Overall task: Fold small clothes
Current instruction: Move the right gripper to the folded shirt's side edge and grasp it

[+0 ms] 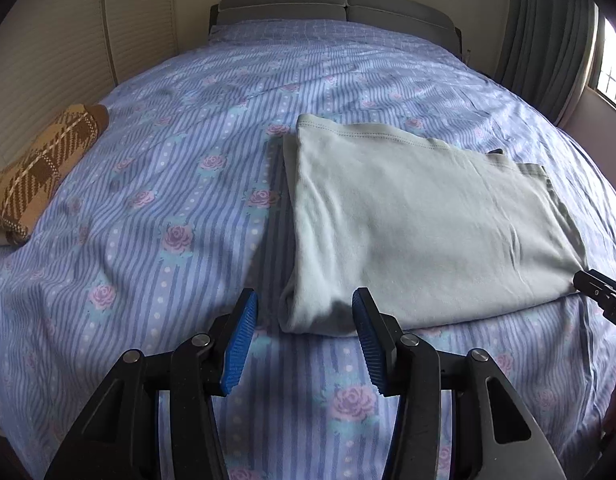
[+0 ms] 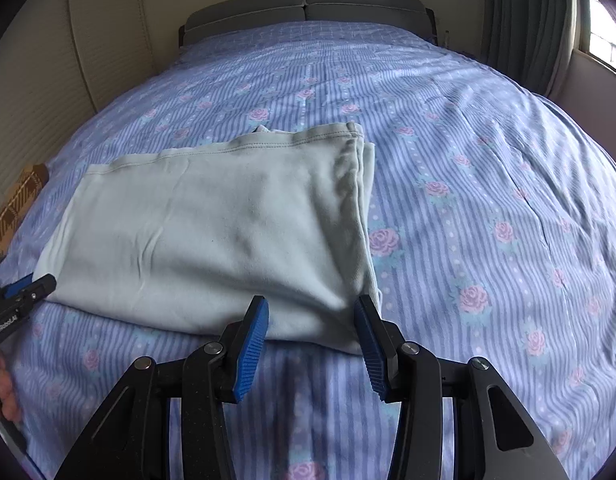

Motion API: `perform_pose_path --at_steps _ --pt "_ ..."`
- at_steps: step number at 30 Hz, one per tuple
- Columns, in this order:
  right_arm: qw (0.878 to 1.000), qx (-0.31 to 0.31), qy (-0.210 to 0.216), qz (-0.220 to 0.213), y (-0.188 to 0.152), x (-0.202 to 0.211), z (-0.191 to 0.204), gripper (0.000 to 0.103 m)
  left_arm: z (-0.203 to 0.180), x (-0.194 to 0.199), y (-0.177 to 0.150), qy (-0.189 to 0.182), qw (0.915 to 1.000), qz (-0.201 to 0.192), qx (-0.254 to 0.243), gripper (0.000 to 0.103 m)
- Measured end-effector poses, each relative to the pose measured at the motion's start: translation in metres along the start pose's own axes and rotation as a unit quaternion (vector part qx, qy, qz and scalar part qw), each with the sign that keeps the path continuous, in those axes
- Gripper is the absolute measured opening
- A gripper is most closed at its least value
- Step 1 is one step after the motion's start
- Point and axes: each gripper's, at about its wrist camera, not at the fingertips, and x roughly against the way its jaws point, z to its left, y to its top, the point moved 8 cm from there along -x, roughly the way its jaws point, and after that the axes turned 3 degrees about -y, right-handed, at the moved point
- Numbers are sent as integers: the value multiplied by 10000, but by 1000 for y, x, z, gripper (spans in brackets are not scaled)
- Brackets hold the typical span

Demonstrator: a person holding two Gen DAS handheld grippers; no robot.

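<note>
A pale green garment point(image 1: 420, 216) lies folded into a rectangle on the bed's blue striped rose-print sheet point(image 1: 167, 184). My left gripper point(image 1: 304, 304) is open and empty, just in front of the garment's near left corner. My right gripper point(image 2: 311, 312) is open and empty, just in front of the garment's point(image 2: 211, 224) near right corner. The right gripper's tip shows at the right edge of the left wrist view point(image 1: 600, 292). The left gripper's tip shows at the left edge of the right wrist view point(image 2: 23, 292).
A brown plaid knit item point(image 1: 35, 168) lies at the bed's left edge, also in the right wrist view point(image 2: 17, 208). A grey headboard point(image 1: 340, 6) stands at the far end. A louvred wardrobe point(image 1: 47, 60) is left, curtains and window point(image 1: 548, 32) right.
</note>
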Motion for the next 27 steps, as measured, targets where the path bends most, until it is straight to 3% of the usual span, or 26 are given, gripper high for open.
perform_pose_path --at_steps 5,10,12,18,22,27 --pt "9999 -131 34 -47 -2 7 -11 45 -19 15 1 -208 9992 -290 -158 49" --pt "9989 -332 -179 278 -9 -7 -30 45 -14 -5 -5 -61 9999 -27 -80 50" --pt "9983 -496 -84 301 -12 -9 -36 45 -6 -13 -11 -16 10000 90 39 51" --pt "9986 -381 -231 296 -13 -1 -36 45 -9 -2 -13 -13 10000 -11 -12 51" --pt "9984 -554 95 90 2 12 -37 45 -17 8 -3 -102 9999 -116 -31 51" --pt "9938 -737 833 -2 34 9 -36 45 -35 15 29 -171 9993 -335 -1 51"
